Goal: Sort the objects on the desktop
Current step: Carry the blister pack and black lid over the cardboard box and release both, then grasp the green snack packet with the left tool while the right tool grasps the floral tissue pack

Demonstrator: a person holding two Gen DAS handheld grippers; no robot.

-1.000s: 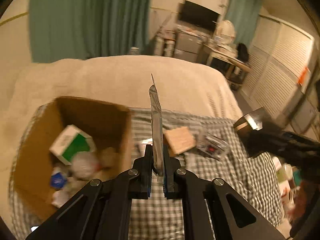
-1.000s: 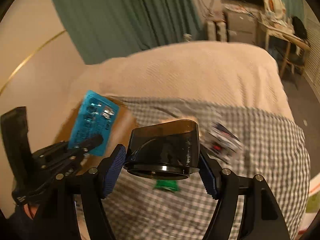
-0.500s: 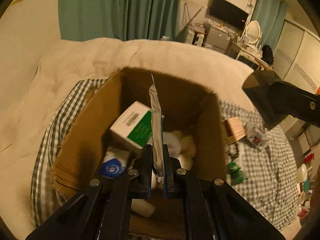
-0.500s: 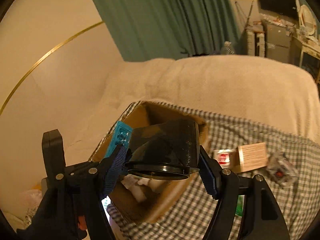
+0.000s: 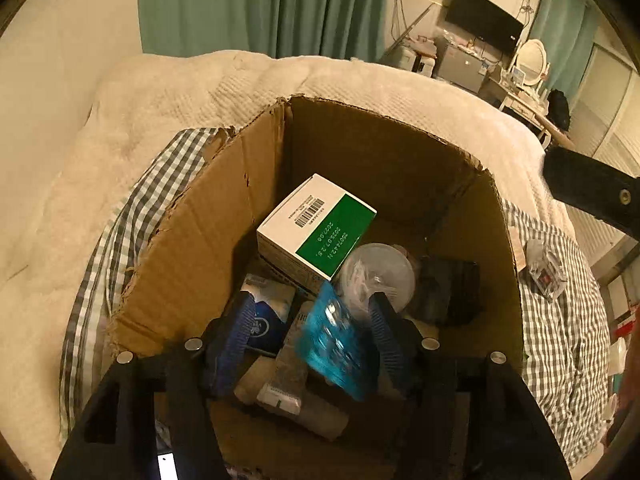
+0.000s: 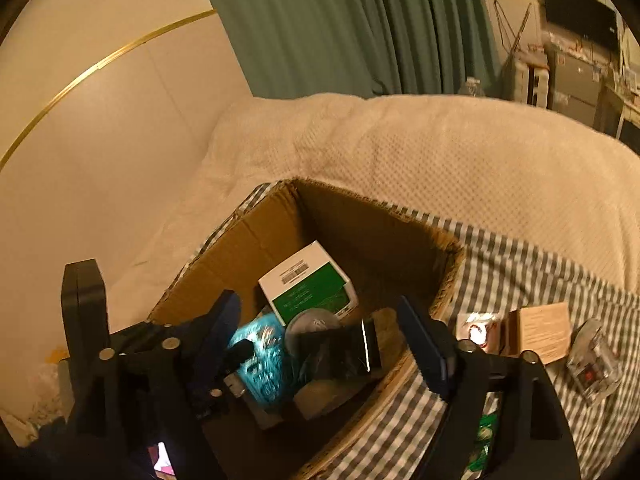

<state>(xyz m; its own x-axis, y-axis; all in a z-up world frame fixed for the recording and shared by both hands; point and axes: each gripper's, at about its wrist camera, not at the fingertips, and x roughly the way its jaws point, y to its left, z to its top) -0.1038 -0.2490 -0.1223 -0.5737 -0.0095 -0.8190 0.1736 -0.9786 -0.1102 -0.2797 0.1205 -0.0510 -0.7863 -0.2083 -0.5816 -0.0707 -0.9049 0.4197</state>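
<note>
Both tools have let go since half a second ago: the blue packet and the dark cup were clamped then and are now loose over the box.

From the left wrist view, the left tool (image 5: 310,330) stands with its blue pads spread wide above the cardboard box (image 5: 208,216). Between those pads, toward 5 o'clock of the gap's centre, the blue packet (image 5: 336,344) appears blurred and touches neither pad. At 12 o'clock from the tool, a white and green carton (image 5: 316,226) leans inside the box, with a clear round lid (image 5: 376,276) at about 1 o'clock.

In the right wrist view, the right tool (image 6: 320,336) is also spread, gripping nothing. The dark cup (image 6: 344,350) lies in the box between its pads, nearer the right one. At 3 o'clock, outside the box on the checked cloth (image 6: 520,264) covering the bed, a tan box (image 6: 540,330) sits near a clear case (image 6: 592,364).
</note>
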